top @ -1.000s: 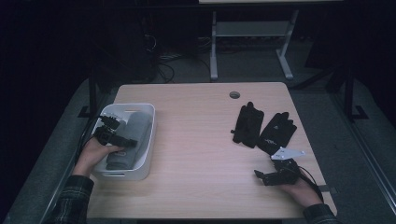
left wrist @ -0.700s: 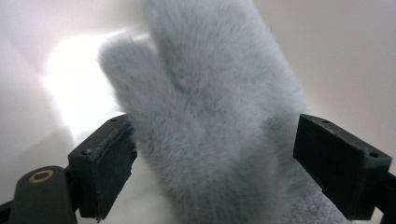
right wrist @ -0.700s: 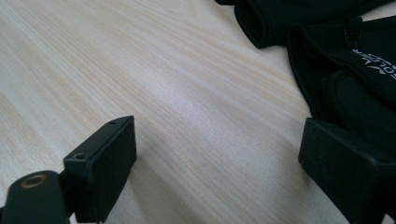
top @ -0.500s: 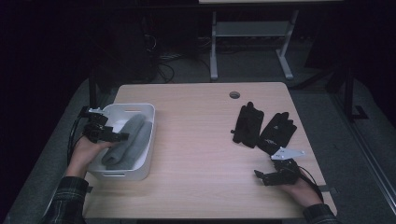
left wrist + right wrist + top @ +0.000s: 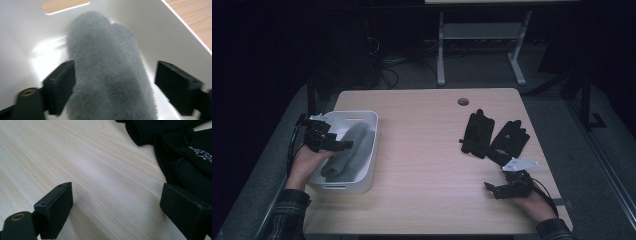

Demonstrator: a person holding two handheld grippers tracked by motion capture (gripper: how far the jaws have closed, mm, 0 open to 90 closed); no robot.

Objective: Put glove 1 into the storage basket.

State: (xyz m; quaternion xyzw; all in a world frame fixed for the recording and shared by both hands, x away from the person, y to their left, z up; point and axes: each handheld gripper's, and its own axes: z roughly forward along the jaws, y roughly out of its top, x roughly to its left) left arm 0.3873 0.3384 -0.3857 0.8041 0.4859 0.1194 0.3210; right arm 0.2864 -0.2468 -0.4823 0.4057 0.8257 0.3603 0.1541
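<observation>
Left claw (image 5: 110, 87) stands wide, jaws just closing a little, straddling the near end of the grey roll (image 5: 110, 72), gripping nothing yet. The roll lies in the white bin (image 5: 367, 150), long axis running straight ahead from the claw. Farther right, right claw (image 5: 117, 212) idles open on the counter (image 5: 422, 145) beside black gloves (image 5: 494, 137)

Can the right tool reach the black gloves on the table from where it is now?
Probably yes. The right tool rests open on the table, with the black gloves lying just beyond it. Bare wood lies between them, and nothing blocks the way.
</observation>
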